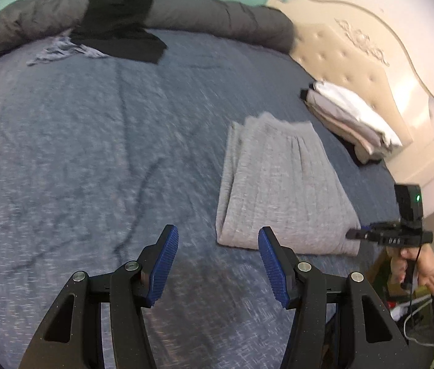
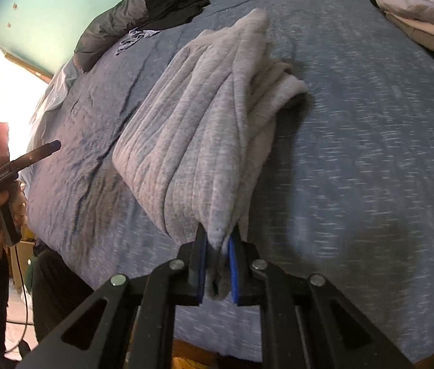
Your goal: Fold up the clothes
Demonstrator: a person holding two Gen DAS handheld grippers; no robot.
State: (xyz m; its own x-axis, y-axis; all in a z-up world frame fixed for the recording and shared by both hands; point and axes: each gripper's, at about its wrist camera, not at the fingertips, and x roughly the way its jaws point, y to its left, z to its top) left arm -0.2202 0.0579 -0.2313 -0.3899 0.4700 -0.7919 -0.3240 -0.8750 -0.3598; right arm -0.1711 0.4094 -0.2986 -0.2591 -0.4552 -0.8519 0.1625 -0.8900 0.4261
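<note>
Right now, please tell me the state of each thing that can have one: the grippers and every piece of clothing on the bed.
Left gripper: open, empty.
Right gripper: shut on grey garment.
Grey garment: folded, one end pinched.
Stack of clothes: folded, piled.
Black garment: unfolded, draped.
Light blue cloth: crumpled.

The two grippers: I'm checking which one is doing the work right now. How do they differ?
The left gripper stands open with nothing between its blue pads, over bare blue bedspread. The right gripper is shut on the folded grey garment, pinching its near edge. Both are hand-held, black with blue pads, and angled down toward the bed.
</note>
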